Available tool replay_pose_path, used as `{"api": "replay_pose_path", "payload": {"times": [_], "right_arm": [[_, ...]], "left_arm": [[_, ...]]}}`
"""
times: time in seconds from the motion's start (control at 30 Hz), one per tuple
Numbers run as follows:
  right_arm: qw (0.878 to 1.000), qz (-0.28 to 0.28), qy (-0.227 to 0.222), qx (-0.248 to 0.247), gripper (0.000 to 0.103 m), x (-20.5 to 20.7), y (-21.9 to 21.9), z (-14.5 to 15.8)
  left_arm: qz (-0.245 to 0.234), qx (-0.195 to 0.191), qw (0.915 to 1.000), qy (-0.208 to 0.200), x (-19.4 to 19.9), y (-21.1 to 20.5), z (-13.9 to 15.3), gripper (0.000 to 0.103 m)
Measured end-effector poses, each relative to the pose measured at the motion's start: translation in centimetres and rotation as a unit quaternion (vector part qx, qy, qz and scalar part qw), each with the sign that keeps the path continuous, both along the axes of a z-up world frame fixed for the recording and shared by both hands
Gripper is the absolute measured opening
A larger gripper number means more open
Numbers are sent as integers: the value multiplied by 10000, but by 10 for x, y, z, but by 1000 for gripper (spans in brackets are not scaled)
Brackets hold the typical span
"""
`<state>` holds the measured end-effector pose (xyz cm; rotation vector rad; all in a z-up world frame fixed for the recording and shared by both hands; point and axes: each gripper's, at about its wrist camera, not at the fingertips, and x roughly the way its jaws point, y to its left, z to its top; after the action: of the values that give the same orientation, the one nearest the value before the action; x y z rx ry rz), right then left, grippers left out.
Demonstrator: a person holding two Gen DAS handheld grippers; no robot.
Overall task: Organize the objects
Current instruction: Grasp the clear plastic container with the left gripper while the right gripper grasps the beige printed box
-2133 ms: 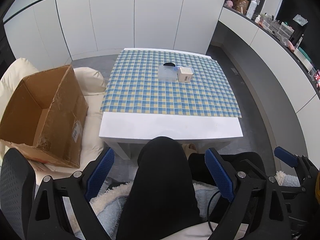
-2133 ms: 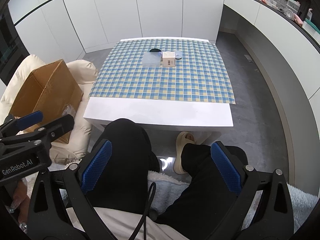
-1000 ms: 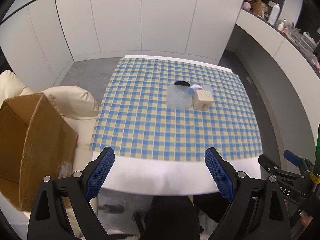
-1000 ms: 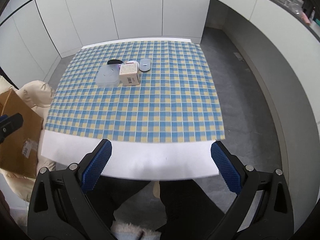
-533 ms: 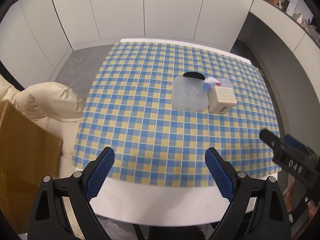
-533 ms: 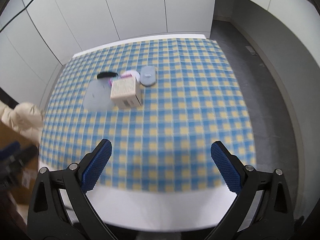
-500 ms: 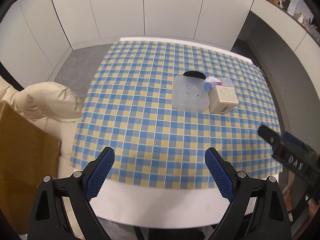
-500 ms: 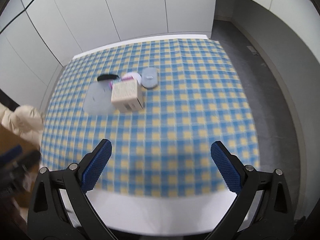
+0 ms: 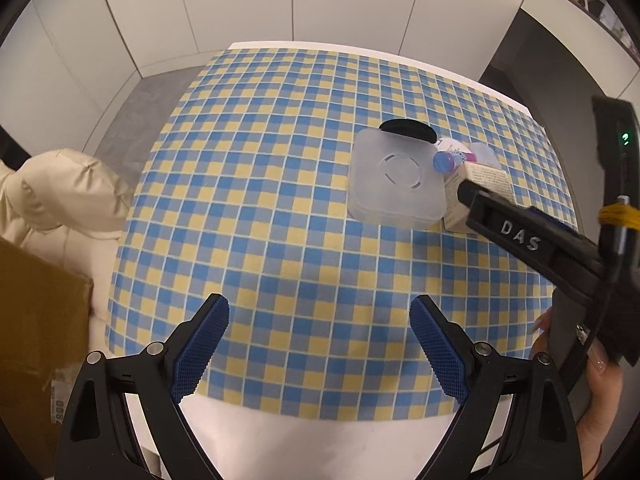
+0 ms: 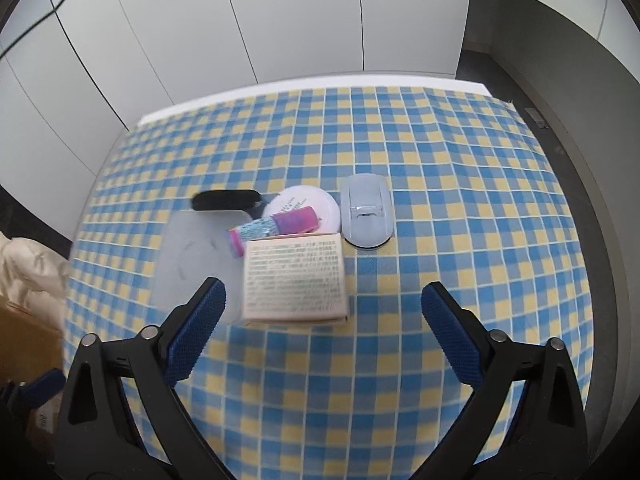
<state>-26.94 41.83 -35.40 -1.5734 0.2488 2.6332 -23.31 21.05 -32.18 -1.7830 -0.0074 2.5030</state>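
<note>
Carton (image 10: 295,277) lies flat, long axis crosswise, before the right hand-held gripper (image 10: 323,328) (jaws apart, closing, nothing between).

Cream box (image 10: 295,278) beside translucent container (image 10: 192,264)

White table (image 9: 320,436); checked cloth (image 9: 280,208) bearing clear container (image 9: 396,184), carton (image 10: 294,278).

A white table (image 9: 304,432) under a blue-and-yellow checked cloth (image 9: 280,184) fills the middle of the room, its far edge close to a wall of tall white cabinet panels (image 9: 344,0). Grey floor (image 9: 132,116) shows at the far left and right — on the right it runs beside a curved white counter (image 10: 592,92). Near left, a cream cushion (image 9: 68,192) touches a brown cardboard box (image 9: 36,320).
</note>
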Motion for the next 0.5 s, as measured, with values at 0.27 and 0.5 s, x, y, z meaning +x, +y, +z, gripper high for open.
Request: {"api": "replay_pose_path", "payload": {"times": [0.27, 0.5], "right_arm": [[9999, -81, 131, -33, 55, 13, 35, -8], [9995, -184, 50, -234, 55, 34, 74, -6]], "left_arm": [[-134, 286, 9994, -107, -24, 23, -21, 92], [-375, 448, 9983, -67, -53, 56, -32, 92]]}}
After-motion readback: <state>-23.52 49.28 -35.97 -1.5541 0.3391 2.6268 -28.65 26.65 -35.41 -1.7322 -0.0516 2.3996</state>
